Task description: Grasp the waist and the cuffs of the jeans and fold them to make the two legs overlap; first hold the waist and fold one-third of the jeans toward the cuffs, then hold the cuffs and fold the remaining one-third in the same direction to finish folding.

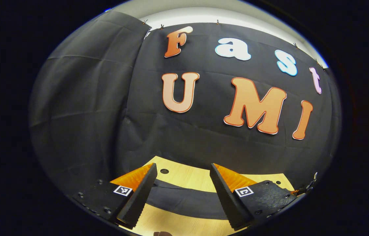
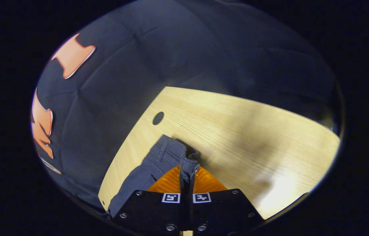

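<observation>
Dark grey-blue jeans (image 2: pixel 156 162) lie on the light wooden table (image 2: pixel 237 131) in the right gripper view, the waistband with its belt loops lifted toward the camera. My right gripper (image 2: pixel 187 170) is shut on that waist edge, and a fold of denim is pinched between both fingers. In the left gripper view the jeans (image 1: pixel 184 200) show as a dark band lying across the table (image 1: pixel 187 177) below and between the fingers. My left gripper (image 1: pixel 183 167) hangs open above the band, with nothing between its fingers.
The booth's black cloth wall stands close behind the table's far edge. A small round hole (image 2: pixel 158 118) is set in the tabletop beyond the waistband, and a hole (image 1: pixel 164 171) also shows near the left gripper's fingers. Bare wood stretches to the right of the jeans.
</observation>
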The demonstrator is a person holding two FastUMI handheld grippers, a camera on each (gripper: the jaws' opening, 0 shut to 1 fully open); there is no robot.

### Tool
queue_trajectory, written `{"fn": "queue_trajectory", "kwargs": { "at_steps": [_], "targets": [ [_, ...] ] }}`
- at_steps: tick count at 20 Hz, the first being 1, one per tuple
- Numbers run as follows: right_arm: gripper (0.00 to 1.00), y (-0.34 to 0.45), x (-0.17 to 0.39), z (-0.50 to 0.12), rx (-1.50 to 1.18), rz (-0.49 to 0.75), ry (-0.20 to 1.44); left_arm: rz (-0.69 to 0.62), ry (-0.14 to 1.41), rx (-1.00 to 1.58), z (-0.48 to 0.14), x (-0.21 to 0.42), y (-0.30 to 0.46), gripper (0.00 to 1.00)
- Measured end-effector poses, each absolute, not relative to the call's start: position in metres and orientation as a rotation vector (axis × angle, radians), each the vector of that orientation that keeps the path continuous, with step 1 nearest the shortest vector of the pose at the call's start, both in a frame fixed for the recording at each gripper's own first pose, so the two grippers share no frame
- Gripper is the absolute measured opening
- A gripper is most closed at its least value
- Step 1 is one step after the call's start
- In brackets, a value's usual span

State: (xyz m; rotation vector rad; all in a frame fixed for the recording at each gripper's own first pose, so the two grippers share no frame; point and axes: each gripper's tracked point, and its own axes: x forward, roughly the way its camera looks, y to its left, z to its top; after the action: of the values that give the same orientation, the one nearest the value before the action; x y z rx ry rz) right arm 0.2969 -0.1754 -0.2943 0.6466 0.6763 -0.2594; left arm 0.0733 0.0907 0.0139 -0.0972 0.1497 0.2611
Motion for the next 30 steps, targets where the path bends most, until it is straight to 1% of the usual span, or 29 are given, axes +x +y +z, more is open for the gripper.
{"fn": "queue_trajectory", "kwargs": {
  "at_steps": [5, 11, 15, 19, 21, 25, 26, 28, 29, 30],
  "targets": [
    [0.00, -0.144, 0.298, -0.224, 0.458, -0.193, 0.575, 0.263, 0.154, -0.109, 0.014, 0.067, 0.123, 0.98],
    [0.00, -0.060, 0.286, -0.142, 0.238, -0.063, 0.459, 0.251, 0.163, -0.136, 0.011, 0.063, 0.171, 0.98],
    [0.00, 0.017, 0.267, -0.114, 0.135, 0.010, 0.420, 0.249, 0.169, -0.152, 0.010, 0.055, 0.210, 0.98],
    [0.00, 0.065, 0.245, -0.091, 0.093, 0.087, 0.403, 0.234, 0.185, -0.149, 0.004, 0.048, 0.245, 0.98],
    [0.00, 0.103, 0.234, -0.091, 0.096, 0.148, 0.420, 0.221, 0.195, -0.174, 0.001, 0.043, 0.260, 0.98],
    [0.00, 0.184, 0.220, -0.130, 0.066, 0.248, 0.479, 0.232, 0.204, -0.196, -0.006, 0.035, 0.294, 0.98],
    [0.00, 0.201, 0.217, -0.145, 0.062, 0.265, 0.504, 0.239, 0.207, -0.190, -0.009, 0.033, 0.303, 1.00],
    [0.00, 0.233, 0.210, -0.178, 0.055, 0.293, 0.565, 0.245, 0.213, -0.177, -0.011, 0.031, 0.316, 1.00],
    [0.00, 0.243, 0.209, -0.197, 0.045, 0.302, 0.598, 0.248, 0.215, -0.171, -0.013, 0.030, 0.322, 0.98],
    [0.00, 0.257, 0.204, -0.218, 0.032, 0.311, 0.633, 0.257, 0.216, -0.165, -0.013, 0.029, 0.331, 0.97]
  ]
}}
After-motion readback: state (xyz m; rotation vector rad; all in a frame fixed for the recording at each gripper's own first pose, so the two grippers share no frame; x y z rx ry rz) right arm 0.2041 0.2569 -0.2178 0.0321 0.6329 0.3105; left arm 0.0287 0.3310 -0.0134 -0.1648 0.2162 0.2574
